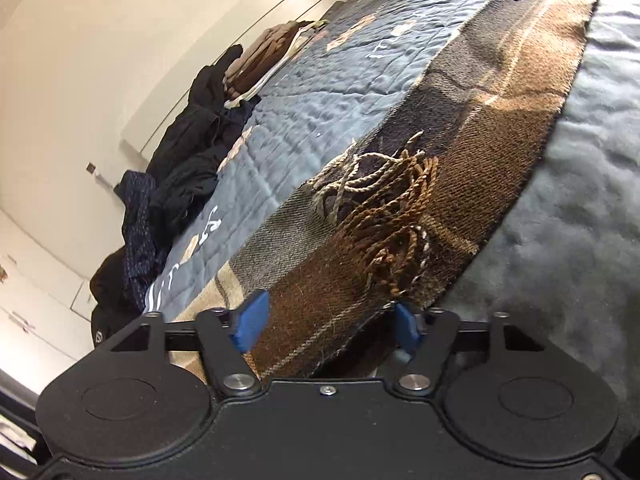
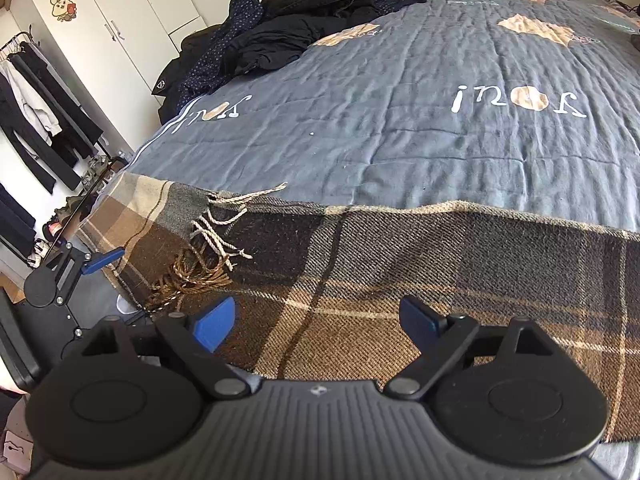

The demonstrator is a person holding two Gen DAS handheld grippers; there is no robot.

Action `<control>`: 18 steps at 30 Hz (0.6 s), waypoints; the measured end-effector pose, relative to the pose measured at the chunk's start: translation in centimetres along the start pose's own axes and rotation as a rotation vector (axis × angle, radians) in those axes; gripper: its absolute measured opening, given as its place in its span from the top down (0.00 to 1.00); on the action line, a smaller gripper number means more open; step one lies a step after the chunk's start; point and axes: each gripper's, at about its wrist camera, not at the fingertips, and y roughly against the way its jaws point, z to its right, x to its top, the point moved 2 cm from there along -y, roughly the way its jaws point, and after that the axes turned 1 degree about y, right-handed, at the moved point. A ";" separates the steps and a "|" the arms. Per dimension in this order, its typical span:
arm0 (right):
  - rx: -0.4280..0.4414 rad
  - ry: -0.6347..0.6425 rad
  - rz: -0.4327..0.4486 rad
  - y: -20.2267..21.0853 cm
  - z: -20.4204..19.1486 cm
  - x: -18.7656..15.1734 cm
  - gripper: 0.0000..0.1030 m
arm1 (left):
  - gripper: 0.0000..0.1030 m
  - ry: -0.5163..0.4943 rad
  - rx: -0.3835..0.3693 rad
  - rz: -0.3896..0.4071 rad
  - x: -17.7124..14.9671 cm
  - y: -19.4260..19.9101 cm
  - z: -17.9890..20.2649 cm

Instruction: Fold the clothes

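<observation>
Scarf: a brown, grey and cream plaid woven scarf [image 2: 400, 280] lies stretched along the near edge of the bed, one end folded back over itself so the twisted fringe [image 1: 384, 216] sits piled on top of the cloth.
Fringe colours: cream cords on the grey band, rusty brown cords on the brown band, all tangled together.
Left gripper: the black left gripper with blue pads [image 1: 326, 322] is down at the scarf's folded end, jaws about half open, the fabric edge running between the pads; whether they press on it, I cannot tell.
Right gripper: the black right gripper with blue pads [image 2: 316, 320] hovers over the middle of the scarf, jaws spread wide, nothing held.
Bed cover: a blue-grey quilted bedspread [image 2: 380, 120] with white lettering and tan cookie shapes lies under the scarf.
Far side: a heap of dark crumpled clothes [image 2: 304, 20] sits at the far edge of the bed, with a stack of folded brown and cream garments [image 1: 272, 52] just beside it.
Room: white wardrobe doors [image 2: 120, 12] with cartoon mouse stickers, and a rail of hanging dark clothes [image 2: 36, 108] at the left.
</observation>
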 end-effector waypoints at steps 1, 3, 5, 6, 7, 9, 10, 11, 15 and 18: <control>0.001 -0.001 0.001 0.1 -0.1 0.0 0.14 | 0.62 -0.008 -0.003 0.001 0.1 0.0 0.2; 0.004 -0.006 0.005 0.2 -0.1 -0.1 0.14 | 0.76 -0.017 -0.012 -0.001 0.1 -0.2 0.5; 0.004 -0.010 0.009 0.4 0.0 -0.1 0.14 | 0.80 -0.018 -0.017 -0.005 0.0 -0.3 0.6; 0.003 -0.011 0.011 0.5 0.0 -0.2 0.14 | 0.82 -0.013 -0.020 -0.006 0.0 -0.3 0.7; 0.003 -0.013 0.012 0.5 0.0 -0.2 0.14 | 0.85 0.004 -0.027 -0.007 0.1 -0.2 0.5; 0.006 -0.015 0.014 0.6 0.0 -0.2 0.14 | 0.89 0.055 -0.049 -0.011 0.3 0.1 0.0; 0.006 -0.017 0.015 0.7 0.0 -0.2 0.14 | 0.91 0.091 -0.067 -0.017 0.4 0.2 -0.3; 0.007 -0.019 0.017 0.7 0.0 -0.3 0.14 | 0.92 0.139 -0.092 -0.029 0.5 0.2 -0.8; 0.014 -0.030 0.022 0.8 -0.2 -0.3 0.14 | 0.95 0.287 -0.151 -0.051 0.6 0.3 -2.3; 0.020 -0.028 0.026 1.0 -0.4 -0.4 0.14 | 0.95 0.389 -0.175 -0.033 0.6 0.6 -3.3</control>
